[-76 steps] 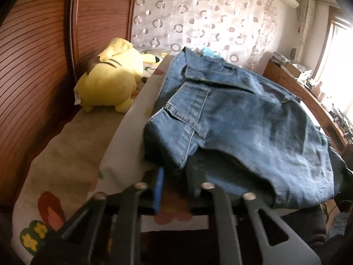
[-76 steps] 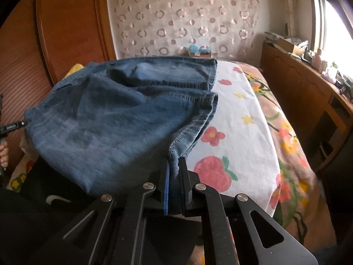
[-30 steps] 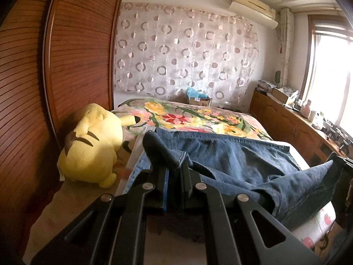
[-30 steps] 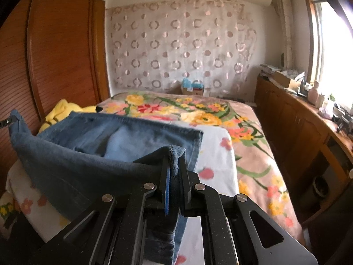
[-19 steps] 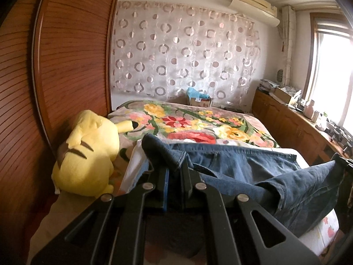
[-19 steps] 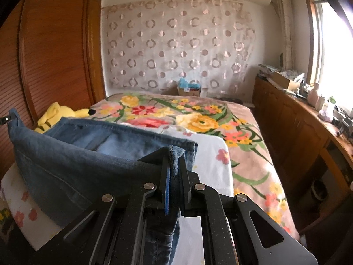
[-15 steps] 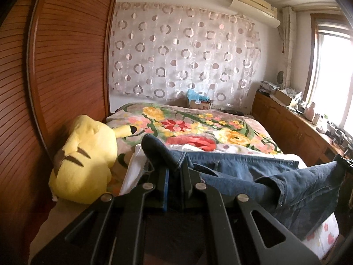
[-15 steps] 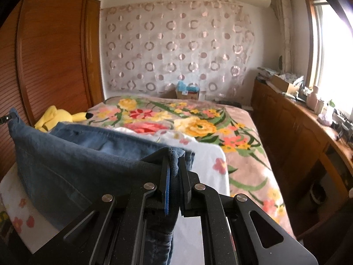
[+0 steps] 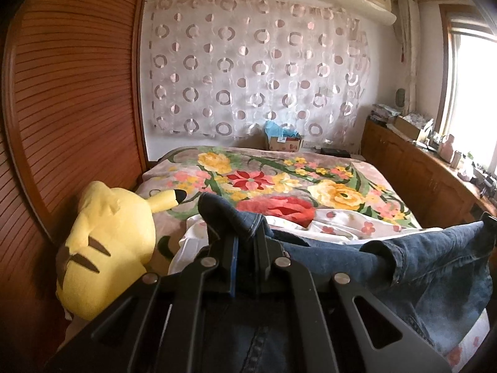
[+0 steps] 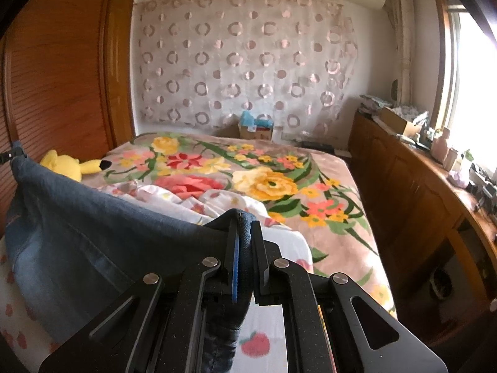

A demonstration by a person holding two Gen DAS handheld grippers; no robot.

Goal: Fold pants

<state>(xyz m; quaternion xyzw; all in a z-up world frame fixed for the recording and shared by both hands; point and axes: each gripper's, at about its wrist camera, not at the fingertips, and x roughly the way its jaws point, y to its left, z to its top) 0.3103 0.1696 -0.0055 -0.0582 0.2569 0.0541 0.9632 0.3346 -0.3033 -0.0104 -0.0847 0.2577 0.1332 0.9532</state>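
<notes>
Blue denim pants (image 9: 403, 264) hang stretched in the air between my two grippers, above the near end of the bed. My left gripper (image 9: 245, 236) is shut on one corner of the pants, which bunches over its fingertips. My right gripper (image 10: 243, 233) is shut on the other corner; the pants (image 10: 93, 242) sag away to the left from it. The lower part of the pants is hidden below both views.
A bed with a floral blanket (image 10: 279, 180) and a white fruit-print sheet (image 10: 279, 242) lies ahead. A yellow plush toy (image 9: 108, 248) lies at the bed's left edge by the wooden wardrobe (image 9: 62, 108). A wooden cabinet (image 10: 419, 192) with clutter runs along the right.
Both grippers have lifted the pants off the bed and pulled them back toward the near end; more of the floral blanket now shows beyond the denim.
</notes>
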